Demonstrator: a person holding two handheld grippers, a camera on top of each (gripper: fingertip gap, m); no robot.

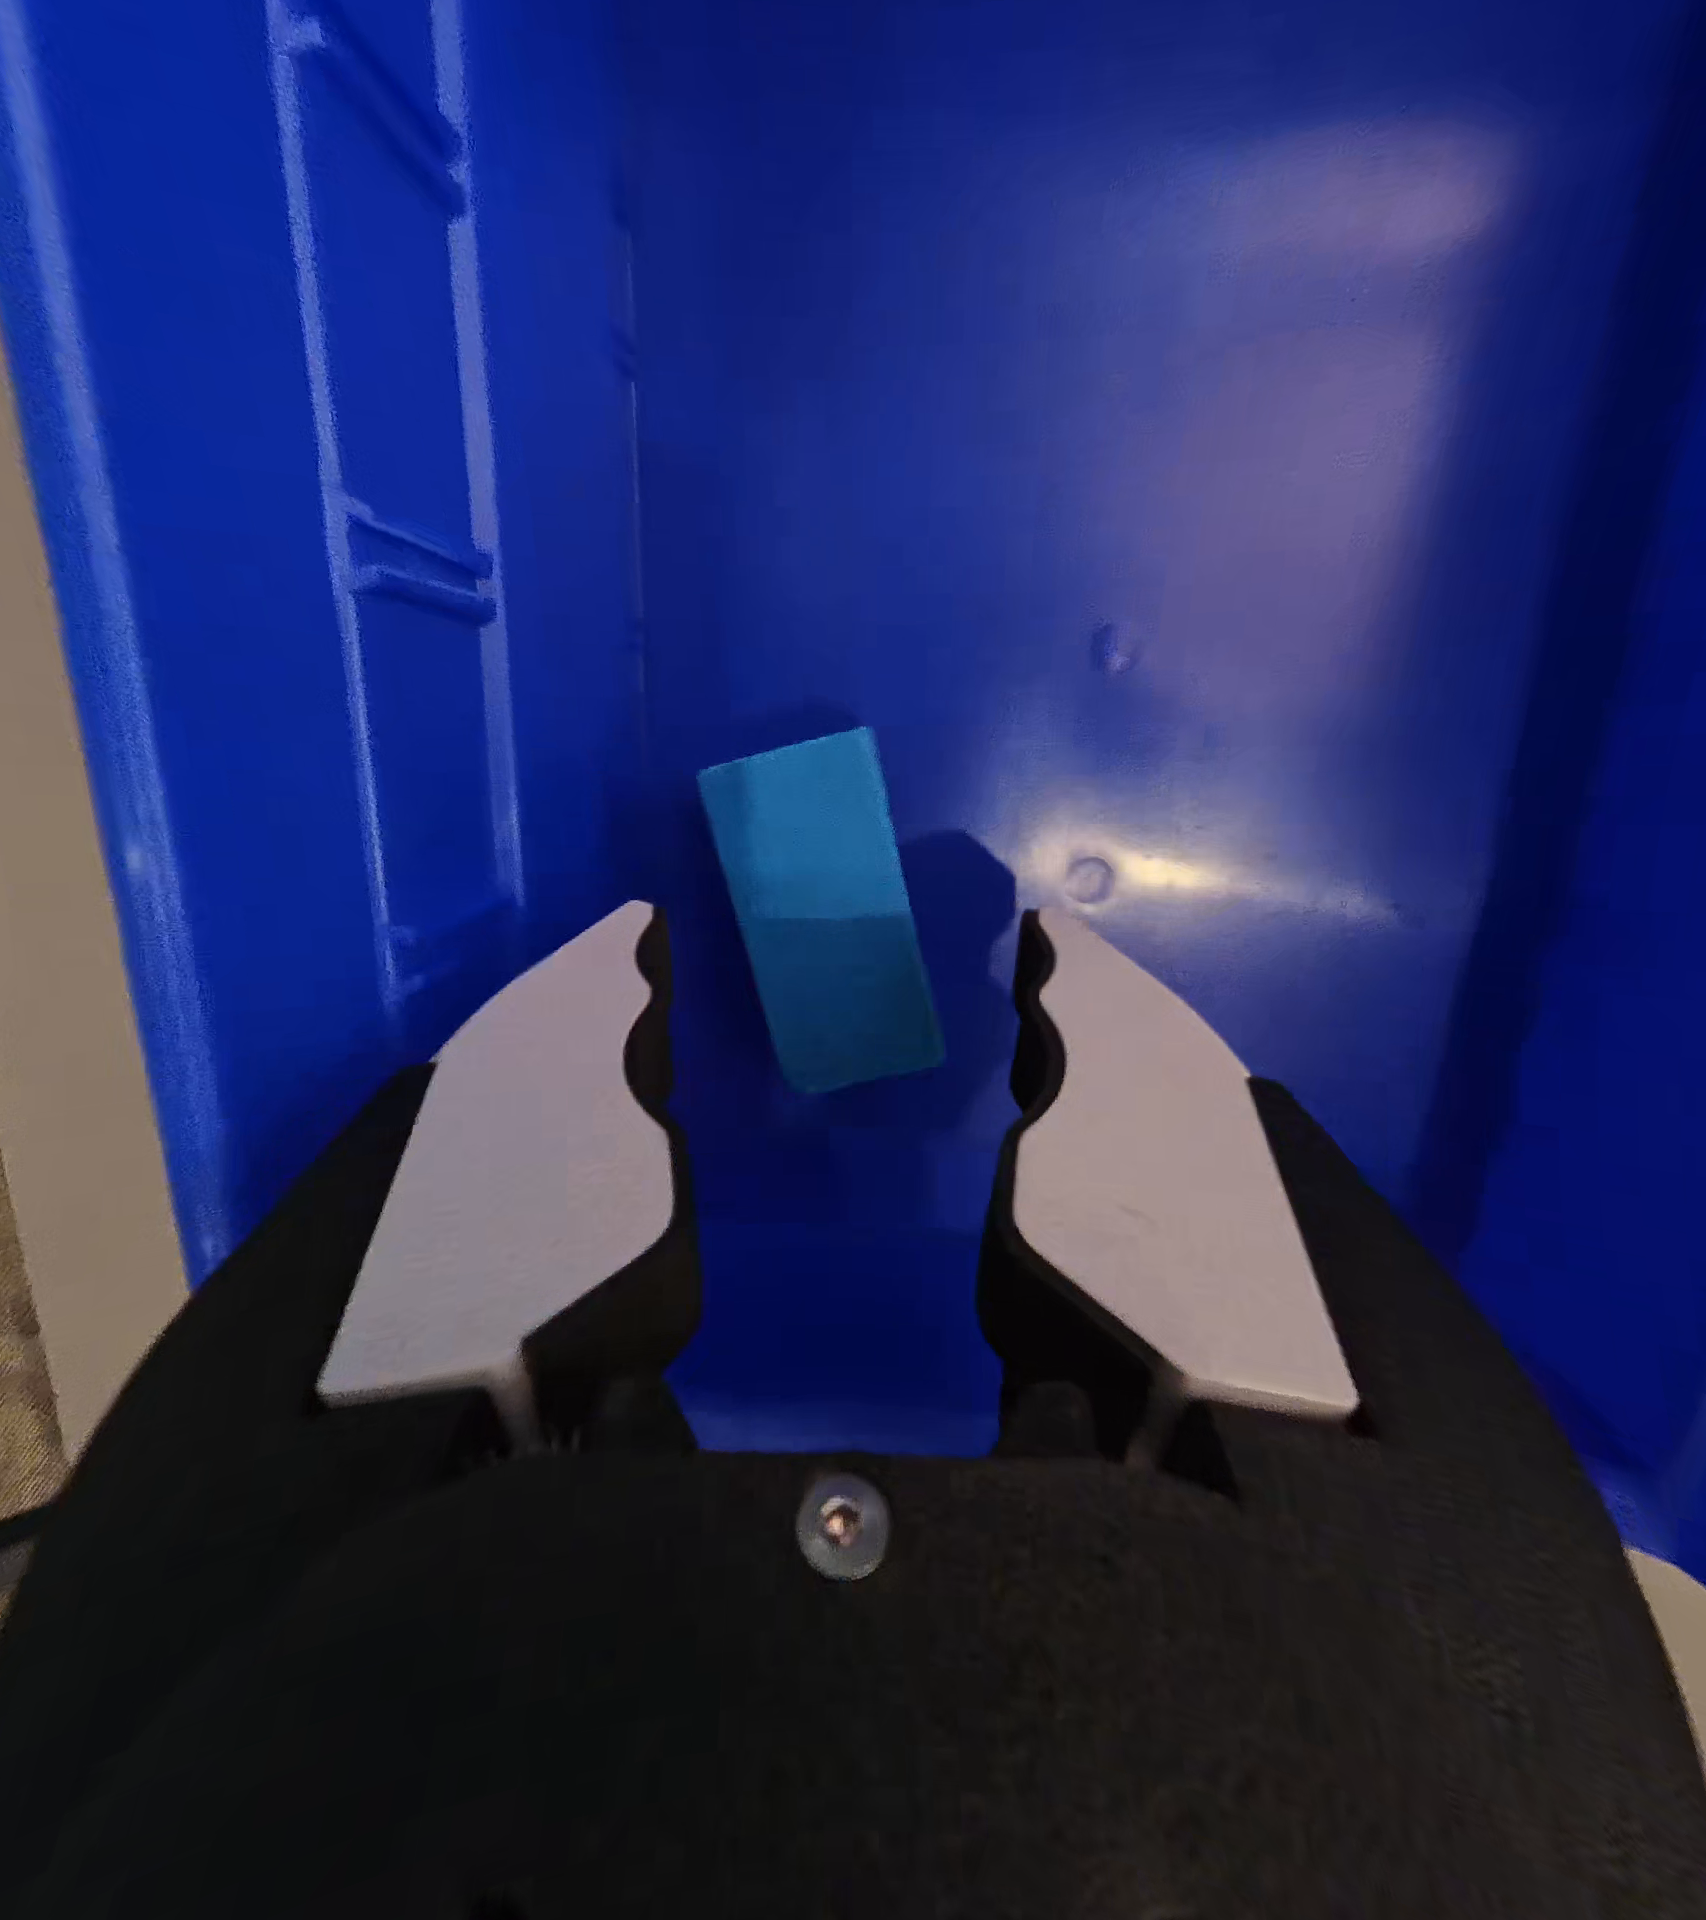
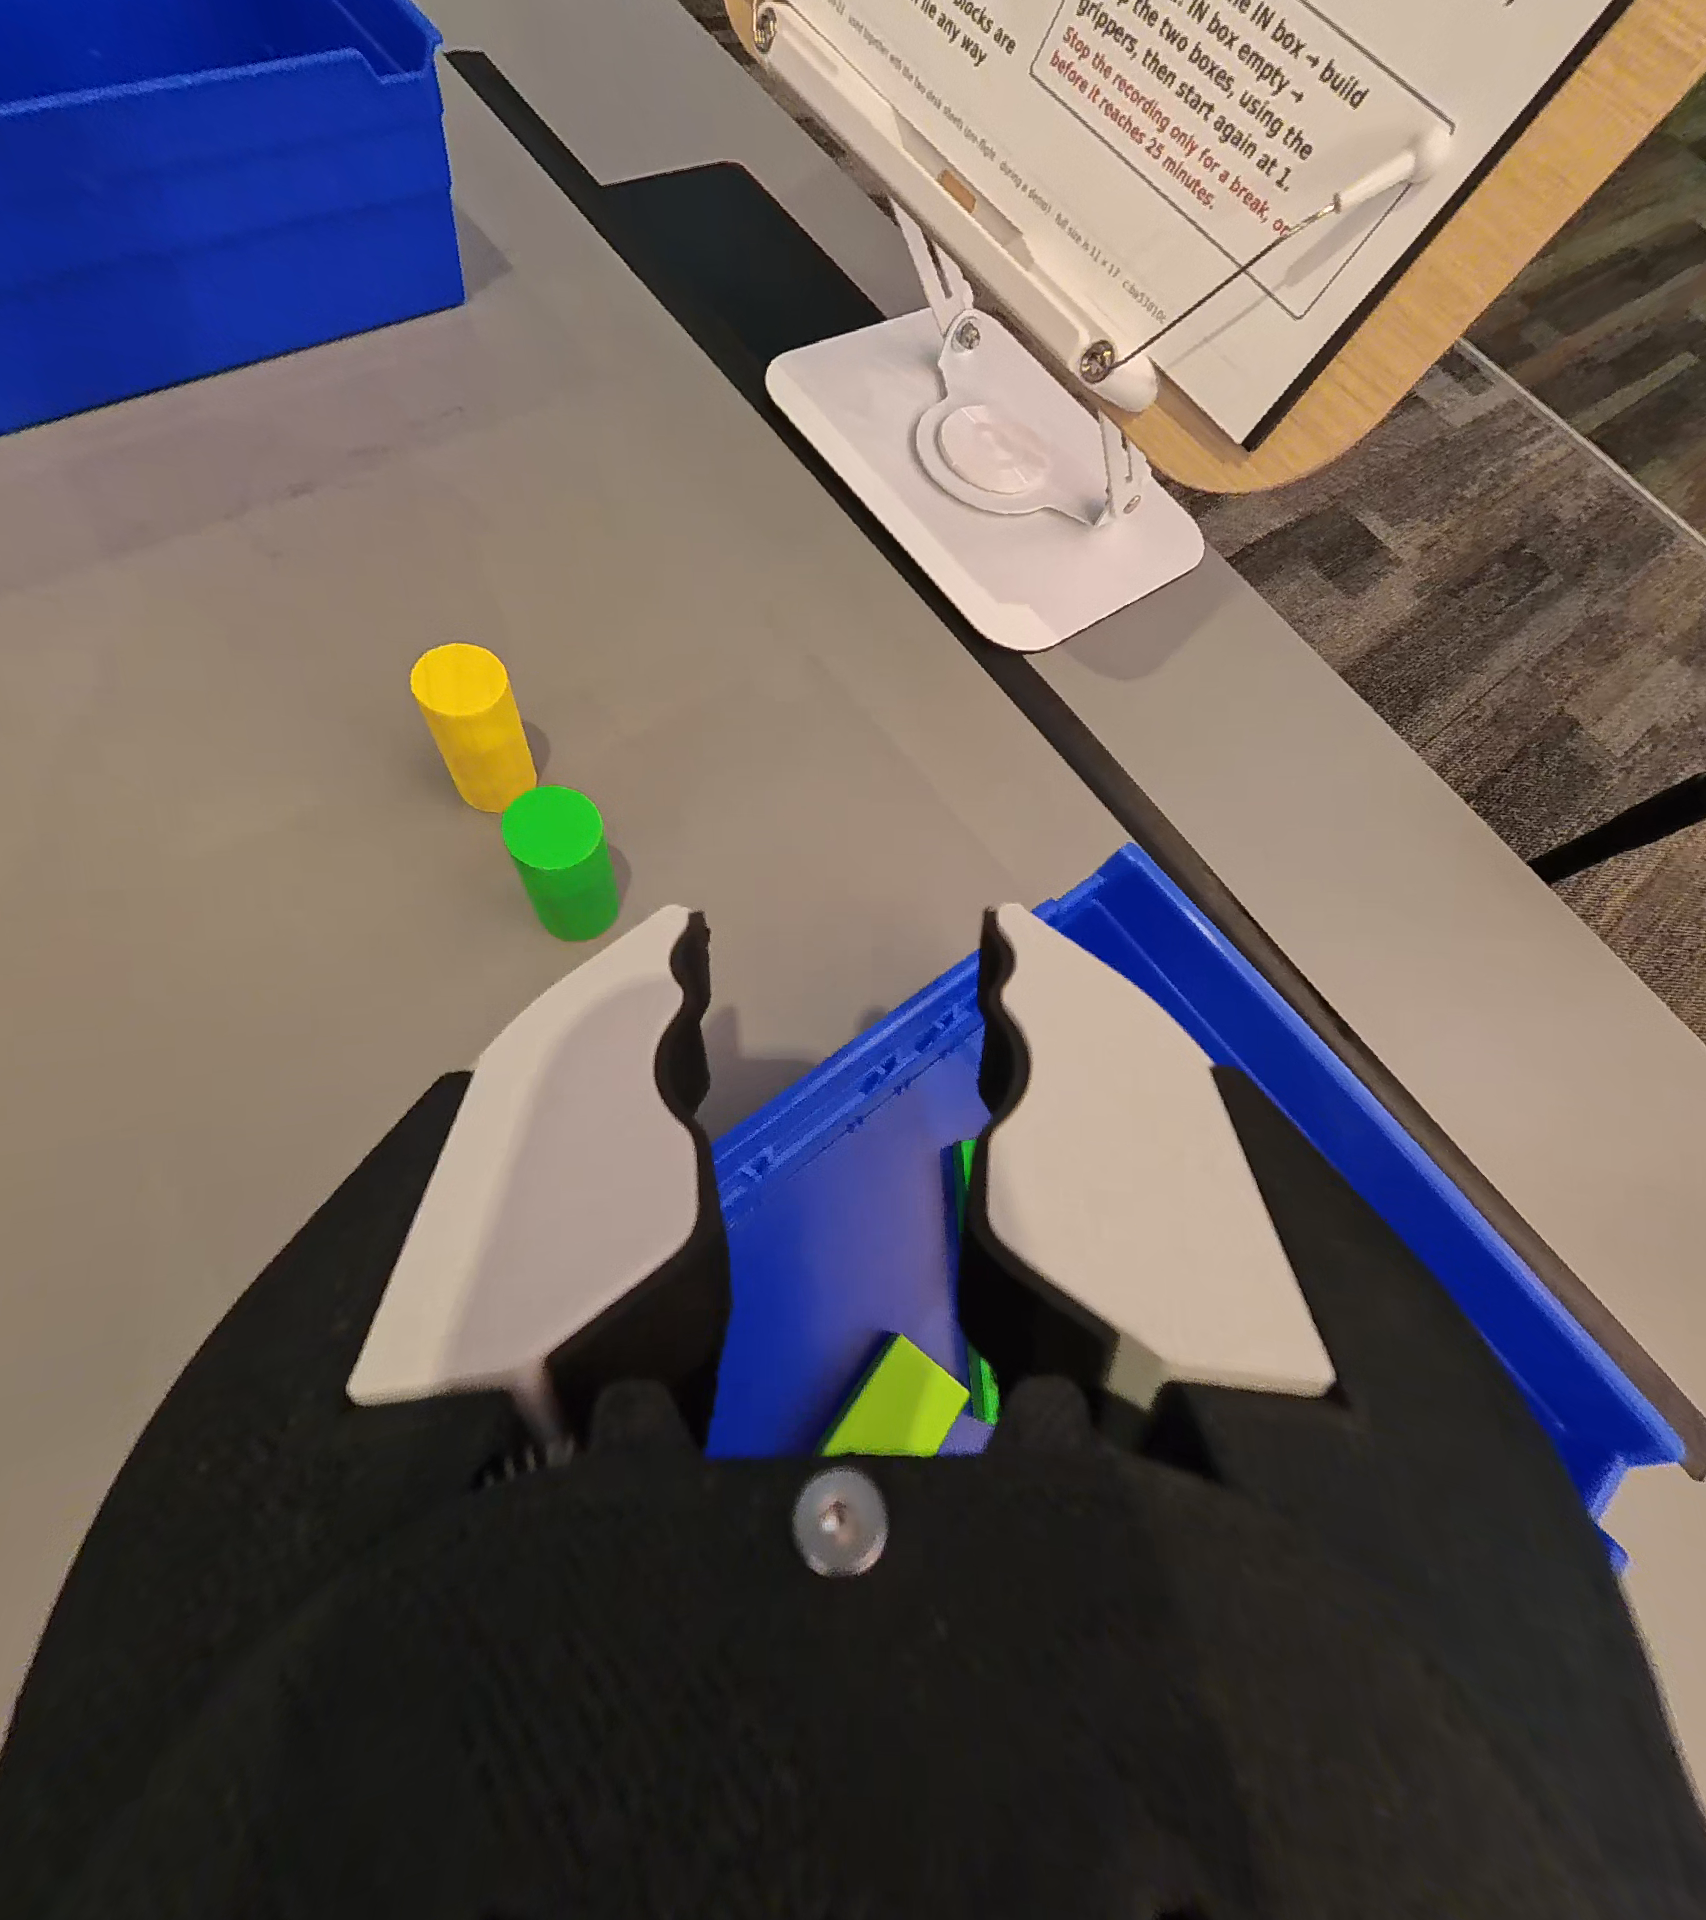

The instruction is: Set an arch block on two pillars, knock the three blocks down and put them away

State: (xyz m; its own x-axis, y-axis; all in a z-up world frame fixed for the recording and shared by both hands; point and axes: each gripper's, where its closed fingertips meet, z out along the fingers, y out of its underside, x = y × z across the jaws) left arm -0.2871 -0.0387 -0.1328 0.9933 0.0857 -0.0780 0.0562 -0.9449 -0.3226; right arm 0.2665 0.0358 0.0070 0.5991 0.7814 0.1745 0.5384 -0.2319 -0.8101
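In the left wrist view a teal rectangular block [image 1: 821, 912] lies on the floor of a blue bin [image 1: 1192, 468], just beyond my left gripper [image 1: 841, 920], which is open and empty above it. In the right wrist view a yellow cylinder [image 2: 471, 724] and a green cylinder [image 2: 559, 861] stand upright side by side on the grey table [image 2: 205, 935]. My right gripper [image 2: 844, 925] is open and empty over a second blue bin [image 2: 1244, 1029] that holds a lime-green block [image 2: 906, 1397] and a green piece, partly hidden by the fingers.
The first blue bin [image 2: 153, 208] sits at the table's far left in the right wrist view. A white stand [image 2: 984, 488] holding an instruction sheet [image 2: 1192, 114] is at the table's back edge. Carpet floor [image 2: 1607, 468] lies beyond. One gripper's finger ends stand about 60 cm off the other's. The left gripper is farther from the green cylinder [image 2: 559, 861], some 45 cm, than the right, some 12 cm.
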